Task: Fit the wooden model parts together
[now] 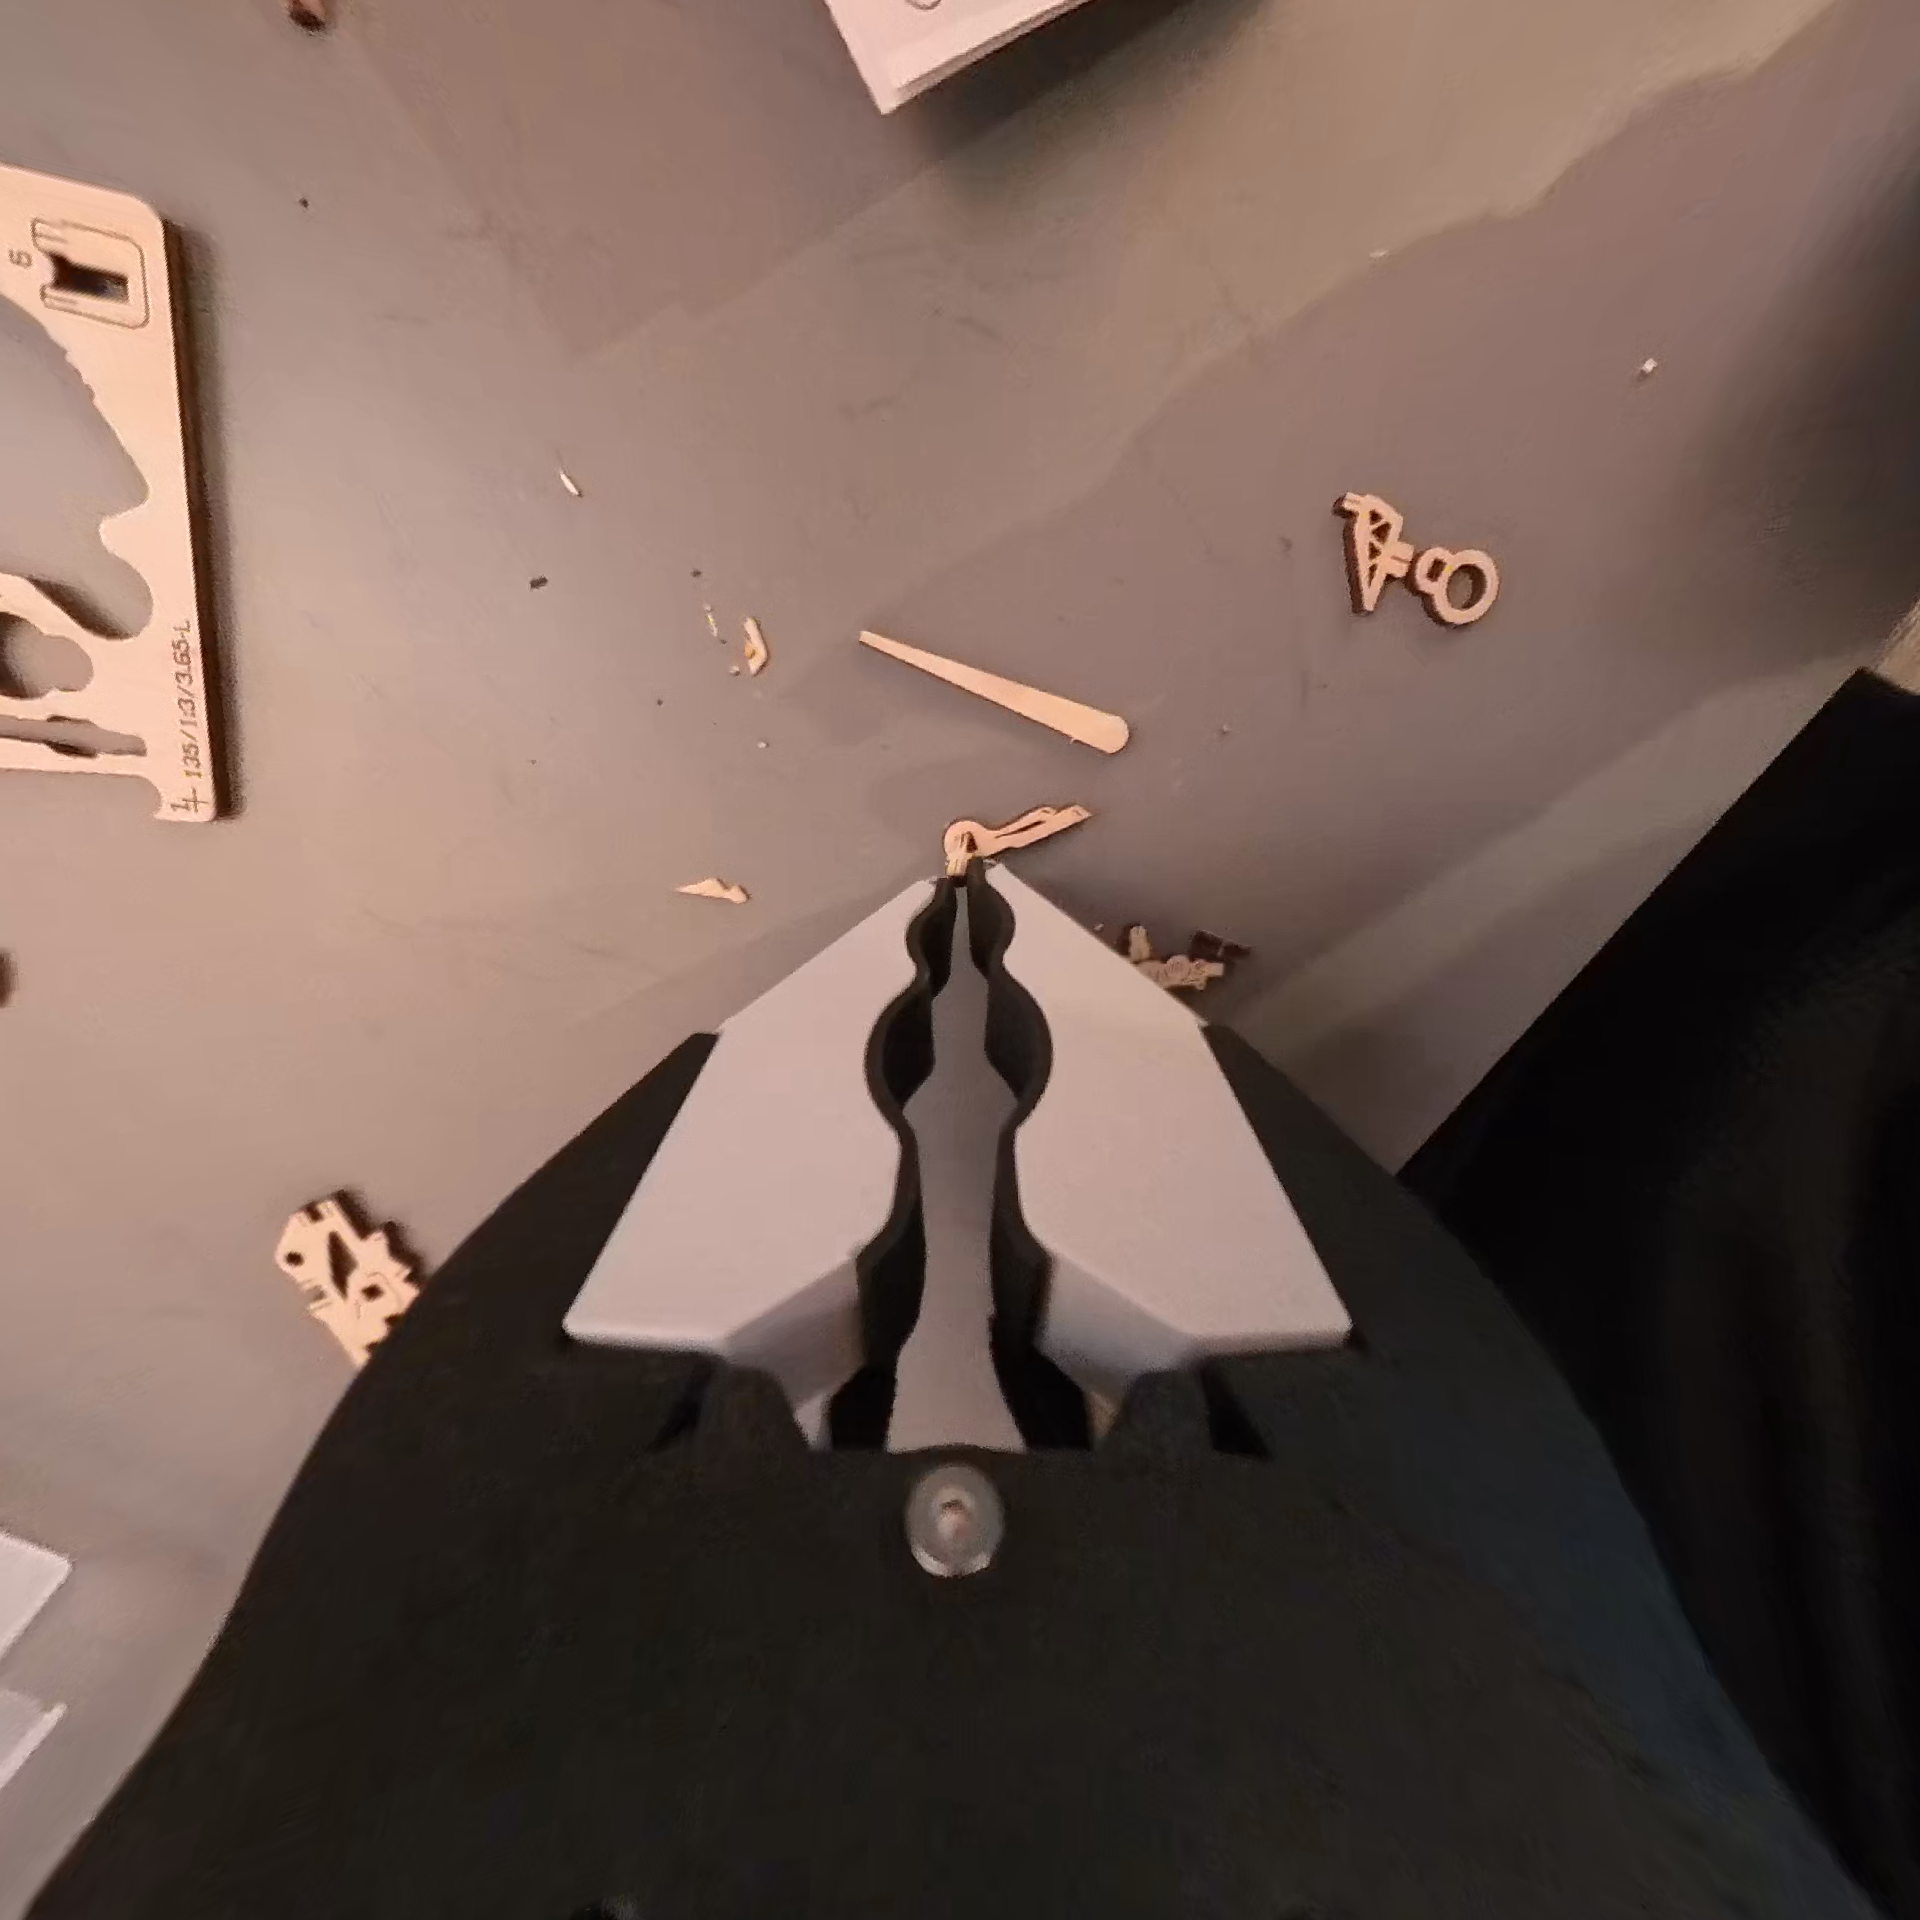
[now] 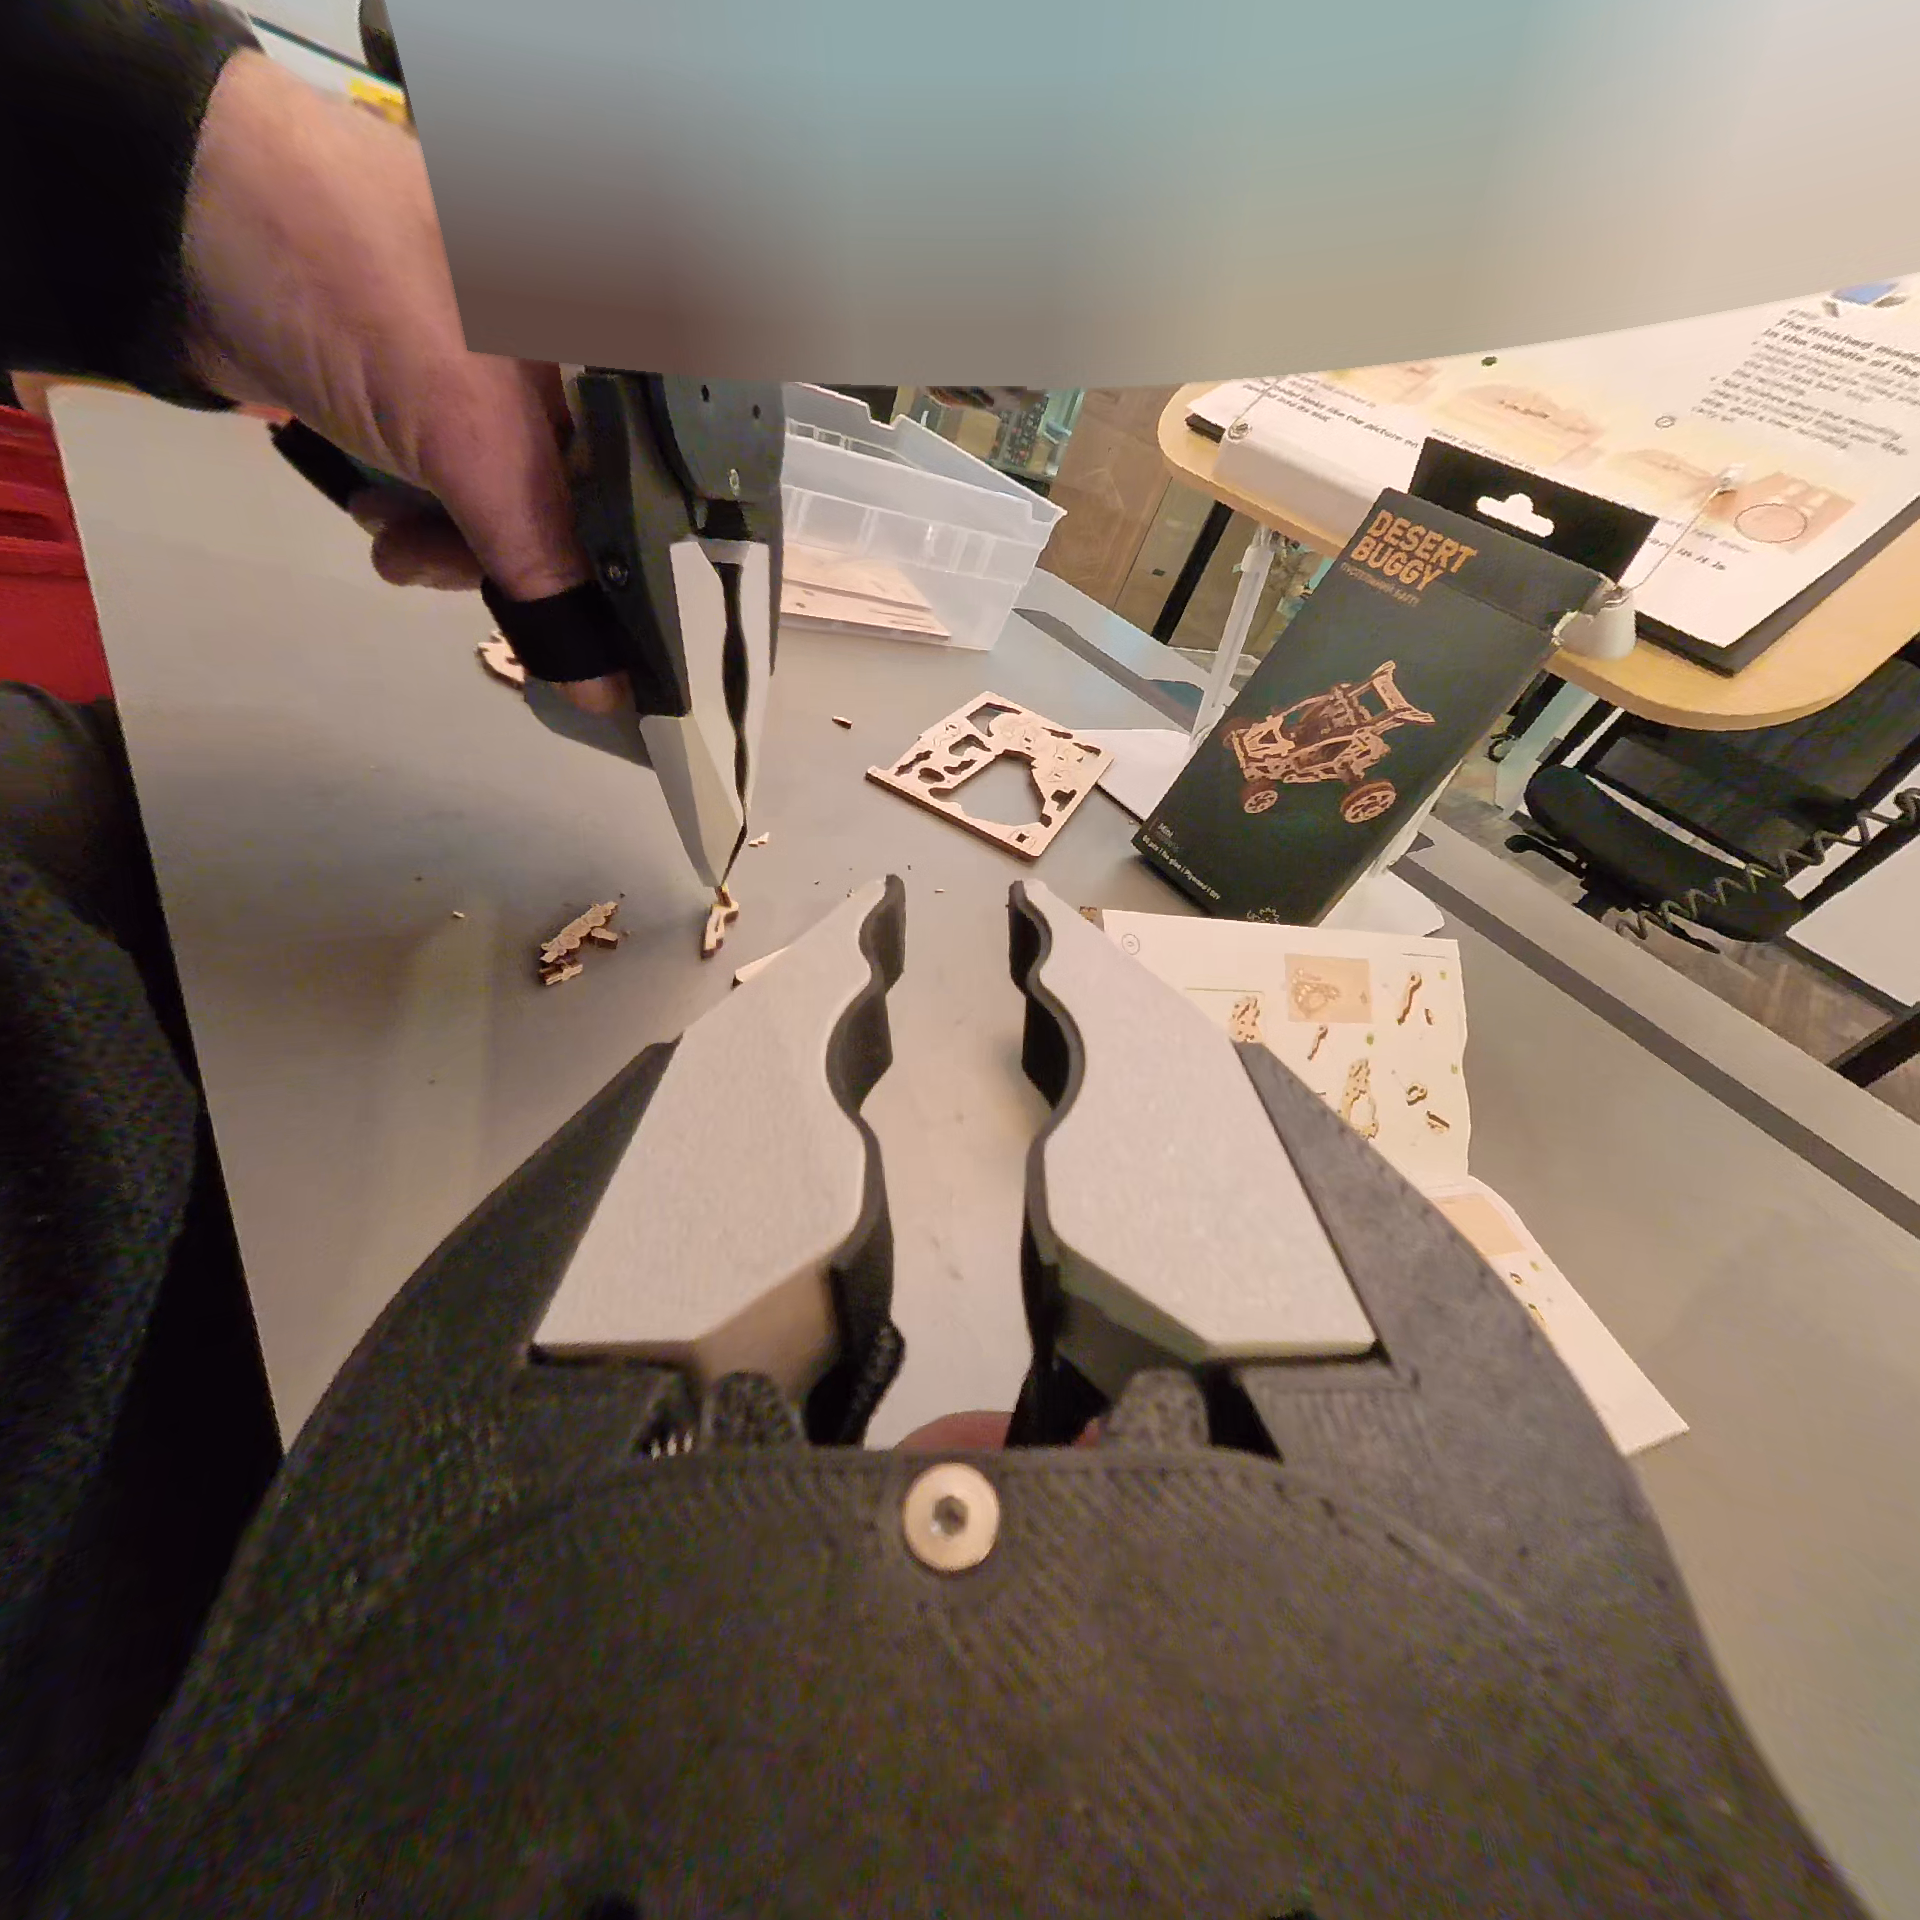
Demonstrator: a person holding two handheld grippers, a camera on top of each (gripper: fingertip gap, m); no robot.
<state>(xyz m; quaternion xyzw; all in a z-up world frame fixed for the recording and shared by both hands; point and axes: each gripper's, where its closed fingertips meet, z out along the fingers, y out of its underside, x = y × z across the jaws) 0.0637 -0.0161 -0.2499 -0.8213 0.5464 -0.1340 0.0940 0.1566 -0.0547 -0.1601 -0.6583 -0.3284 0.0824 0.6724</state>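
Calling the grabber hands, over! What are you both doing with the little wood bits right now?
Left gripper pinched shut on a small wooden part, its low end at the table. Right gripper open, empty. Nothing in the way.

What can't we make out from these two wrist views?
- Left wrist view: cut-out wooden sheet is cropped by the left edge.
- Left wrist view: small wooden assembly is half hidden behind the left gripper.
- Right wrist view: the top is blurred over.
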